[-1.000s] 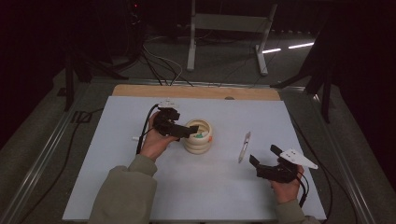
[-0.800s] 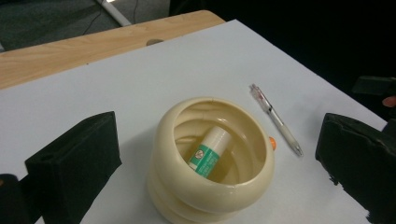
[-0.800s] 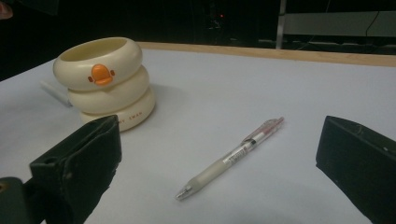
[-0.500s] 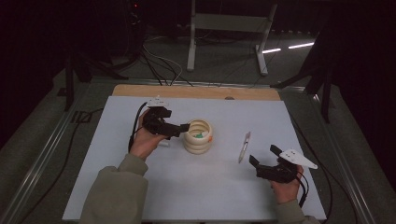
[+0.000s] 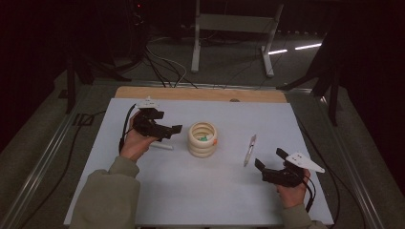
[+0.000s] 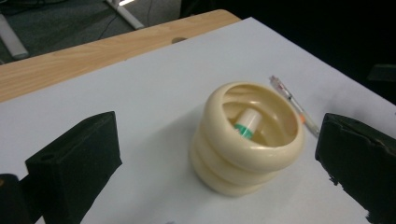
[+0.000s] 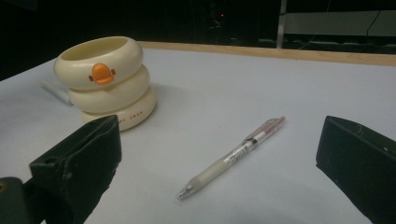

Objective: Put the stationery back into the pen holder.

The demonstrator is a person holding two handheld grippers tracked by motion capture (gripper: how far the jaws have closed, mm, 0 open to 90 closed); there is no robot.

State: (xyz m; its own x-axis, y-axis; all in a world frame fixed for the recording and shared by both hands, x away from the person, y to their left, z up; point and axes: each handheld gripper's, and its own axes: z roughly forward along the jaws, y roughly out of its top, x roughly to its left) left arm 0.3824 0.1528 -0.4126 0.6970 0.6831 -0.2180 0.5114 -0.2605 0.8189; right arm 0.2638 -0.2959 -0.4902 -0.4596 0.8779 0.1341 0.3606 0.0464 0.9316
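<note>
We saw a white table (image 5: 191,200) with a cream holder (image 5: 202,140) standing near its middle. The holder looked like three rings stacked one on another, and in the right gripper view it carried a small orange mark (image 7: 102,73) on its top ring. Inside the holder, in the left gripper view, a white object with a green band (image 6: 246,125) stood leaning against the inner wall.

The left gripper (image 5: 167,132) was held above the table, just to the left of the holder, with its tips pointing toward it and not touching it. Its jaws stood wide apart, and nothing was between them. Under the left hand (image 5: 133,144) a thin white stick-like thing (image 5: 161,147) lay flat on the table; we could not tell what it was.

A pen (image 5: 250,149) lay flat on the table to the right of the holder, apart from it. In the right gripper view its tip pointed toward the camera, and its clear end pointed away.

The right gripper (image 5: 267,165) was near the front right part of the table, close to the pen but not touching it. Its jaws were also wide apart, and they held nothing. The right hand (image 5: 291,193) gripped it from behind.
</note>
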